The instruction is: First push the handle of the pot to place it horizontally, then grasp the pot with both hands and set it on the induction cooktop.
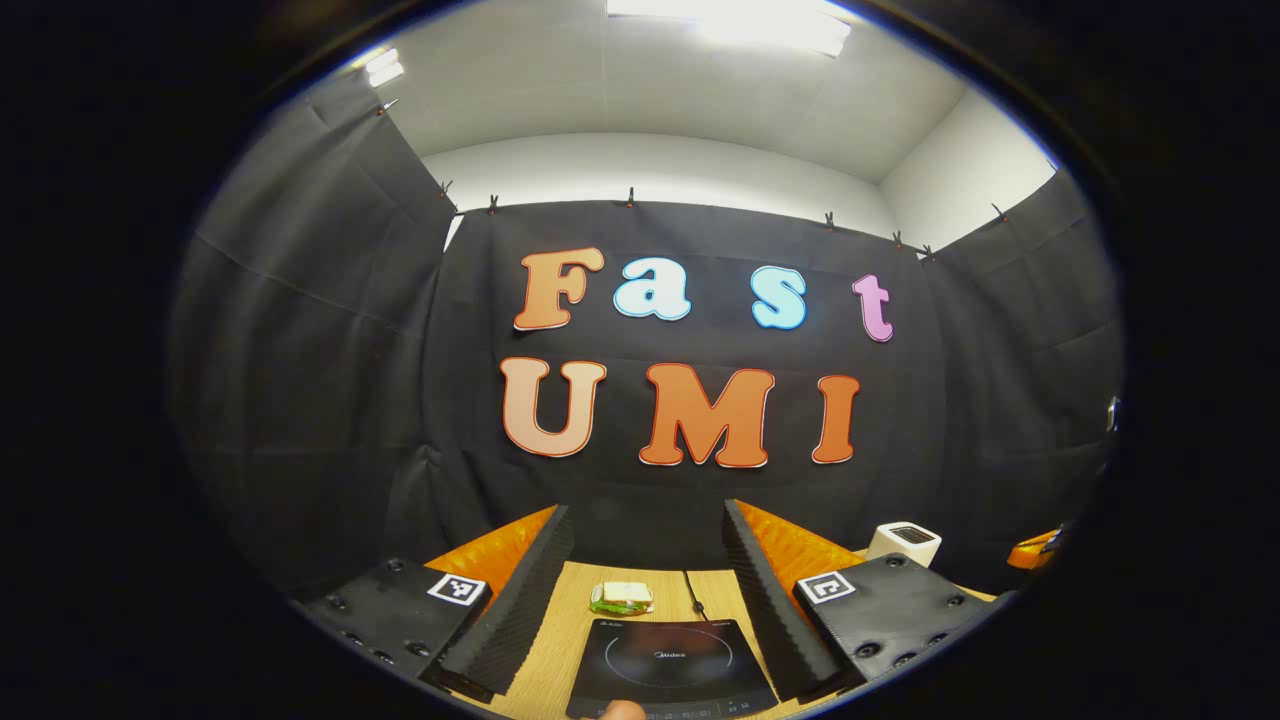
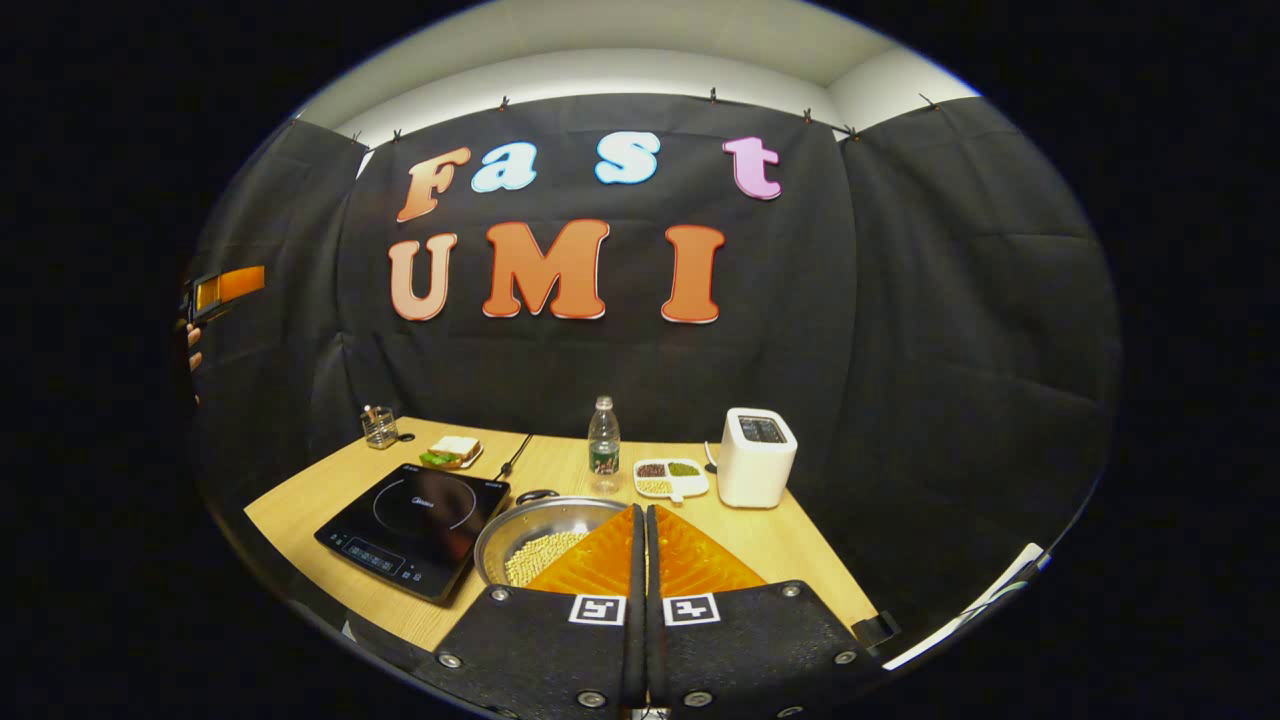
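A steel pot [image 2: 520, 535] with pale beans inside stands on the wooden table [image 2: 790, 545], right of the black induction cooktop [image 2: 415, 520]. Its dark handle [image 2: 536, 494] sticks out at the far rim. My right gripper [image 2: 640, 512] is shut with nothing between its fingers, held high with its tips over the pot's right side. In the left gripper view, my left gripper [image 1: 648, 512] stands wide open above the cooktop [image 1: 670, 665], holding nothing. It also shows far left and raised in the right gripper view [image 2: 228, 287], with a hand on it.
Behind the pot stand a water bottle [image 2: 603, 445], a divided dish of beans [image 2: 670, 478] and a white toaster [image 2: 757, 457]. A sandwich on a plate [image 2: 452, 452] and a glass cup [image 2: 379, 427] sit behind the cooktop. The cooktop's cord [image 1: 692, 592] runs back.
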Motion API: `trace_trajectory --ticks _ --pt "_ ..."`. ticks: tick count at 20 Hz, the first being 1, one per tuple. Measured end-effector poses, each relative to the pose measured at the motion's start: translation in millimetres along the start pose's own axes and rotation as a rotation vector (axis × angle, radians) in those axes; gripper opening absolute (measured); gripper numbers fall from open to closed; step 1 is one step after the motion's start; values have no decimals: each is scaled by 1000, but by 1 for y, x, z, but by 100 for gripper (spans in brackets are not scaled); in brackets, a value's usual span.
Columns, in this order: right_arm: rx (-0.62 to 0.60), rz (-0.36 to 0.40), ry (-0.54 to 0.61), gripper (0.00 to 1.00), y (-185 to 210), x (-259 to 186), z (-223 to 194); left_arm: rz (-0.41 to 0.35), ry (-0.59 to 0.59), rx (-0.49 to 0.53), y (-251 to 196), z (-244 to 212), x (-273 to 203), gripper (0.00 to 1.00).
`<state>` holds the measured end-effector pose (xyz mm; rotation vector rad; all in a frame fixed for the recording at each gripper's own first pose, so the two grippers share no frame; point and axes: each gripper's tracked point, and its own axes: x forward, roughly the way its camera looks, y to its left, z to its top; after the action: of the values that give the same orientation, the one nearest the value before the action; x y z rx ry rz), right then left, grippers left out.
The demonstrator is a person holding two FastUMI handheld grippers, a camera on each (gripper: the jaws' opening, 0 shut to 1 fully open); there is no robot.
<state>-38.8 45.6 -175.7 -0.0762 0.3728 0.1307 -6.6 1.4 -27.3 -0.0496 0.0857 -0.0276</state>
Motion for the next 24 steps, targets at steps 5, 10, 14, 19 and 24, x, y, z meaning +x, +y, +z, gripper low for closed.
trace_trajectory --ticks 5,10,14,19,24 --pt "3 26 138 0 5 10 -54 25 4 2 8 -3 -1 98" --pt "28 59 267 0 16 17 -102 30 10 -3 10 -7 -4 99" --pt "31 80 341 0 23 18 -132 35 7 -3 12 -7 -4 98" --pt "45 98 409 0 34 22 -161 46 14 -6 17 -12 -2 99" --pt "75 113 457 0 47 31 -183 54 29 -7 21 -19 0 97"
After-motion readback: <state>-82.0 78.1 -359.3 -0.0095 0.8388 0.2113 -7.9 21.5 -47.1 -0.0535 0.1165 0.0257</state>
